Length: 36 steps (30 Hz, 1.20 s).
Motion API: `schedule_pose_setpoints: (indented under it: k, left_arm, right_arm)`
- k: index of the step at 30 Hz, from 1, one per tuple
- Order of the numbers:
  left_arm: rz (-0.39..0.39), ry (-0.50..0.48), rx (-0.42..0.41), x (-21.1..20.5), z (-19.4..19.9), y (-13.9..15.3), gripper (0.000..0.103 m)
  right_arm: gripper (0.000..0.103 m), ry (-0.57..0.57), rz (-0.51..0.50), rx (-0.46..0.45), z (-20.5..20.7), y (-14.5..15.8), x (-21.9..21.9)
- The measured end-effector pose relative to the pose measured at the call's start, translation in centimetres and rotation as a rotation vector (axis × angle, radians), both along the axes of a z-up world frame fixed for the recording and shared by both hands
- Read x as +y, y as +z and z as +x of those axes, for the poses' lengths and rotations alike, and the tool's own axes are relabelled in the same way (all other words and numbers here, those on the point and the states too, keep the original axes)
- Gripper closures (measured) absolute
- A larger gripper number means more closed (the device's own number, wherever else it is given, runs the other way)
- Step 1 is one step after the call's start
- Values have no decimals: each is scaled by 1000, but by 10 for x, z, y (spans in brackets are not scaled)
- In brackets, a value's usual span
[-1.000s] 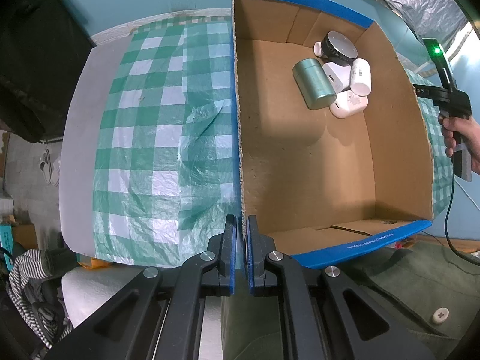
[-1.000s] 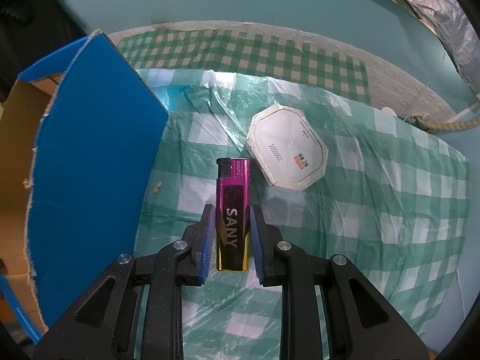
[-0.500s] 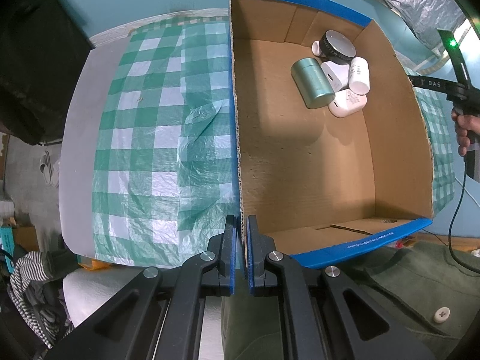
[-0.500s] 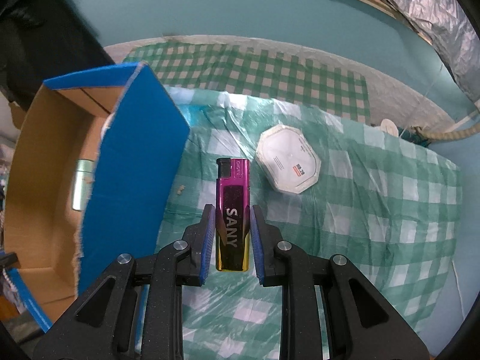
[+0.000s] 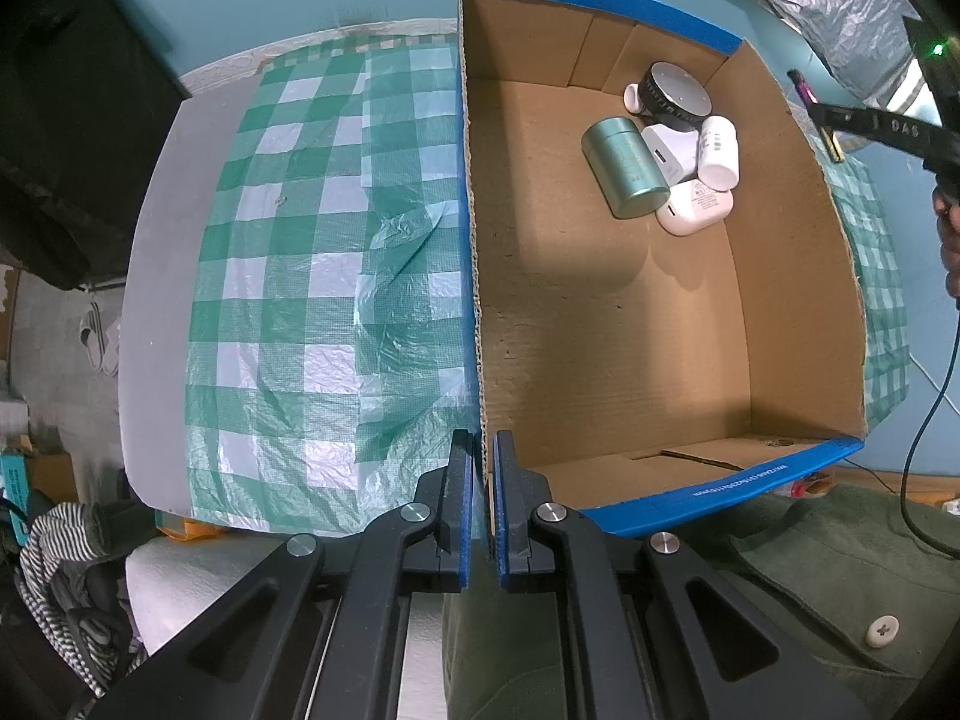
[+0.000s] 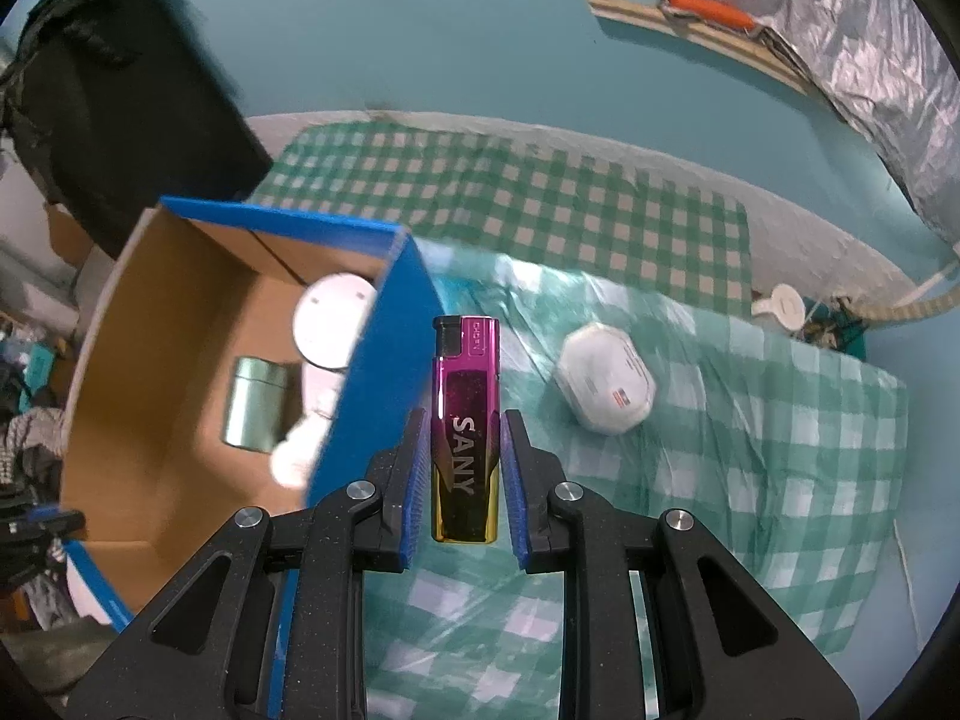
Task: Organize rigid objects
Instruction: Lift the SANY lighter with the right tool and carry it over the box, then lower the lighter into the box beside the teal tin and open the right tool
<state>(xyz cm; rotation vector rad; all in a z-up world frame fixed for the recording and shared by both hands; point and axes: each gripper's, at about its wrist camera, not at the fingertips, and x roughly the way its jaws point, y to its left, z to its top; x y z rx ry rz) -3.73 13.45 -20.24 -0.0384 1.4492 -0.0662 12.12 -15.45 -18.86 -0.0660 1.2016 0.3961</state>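
My right gripper clamps the pink lighter beside the cardboard box; my left gripper is clenched on the box wall.

I see grey table under green-check cloth. Blue-edged cardboard box sits on cloth, frame right; white octagonal case on cloth, right-wrist view centre-right.

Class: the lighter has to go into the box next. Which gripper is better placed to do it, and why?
The right gripper: it already grips the lighter, lifted beside the box. The left gripper is clamped on the box's wall, steadying it.
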Motion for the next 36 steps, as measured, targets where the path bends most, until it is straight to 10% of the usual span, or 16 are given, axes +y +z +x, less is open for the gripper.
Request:
schedule_pose_setpoints:
  k: [15,36]
  left_arm:
    - [-2,2,-1,0,0,0,97]
    - [-4,8,0,3,1,1,97]
  right_arm:
    - [81,104,35,-47,3,30,41]
    - [81,208,-3,31,11,-4,88]
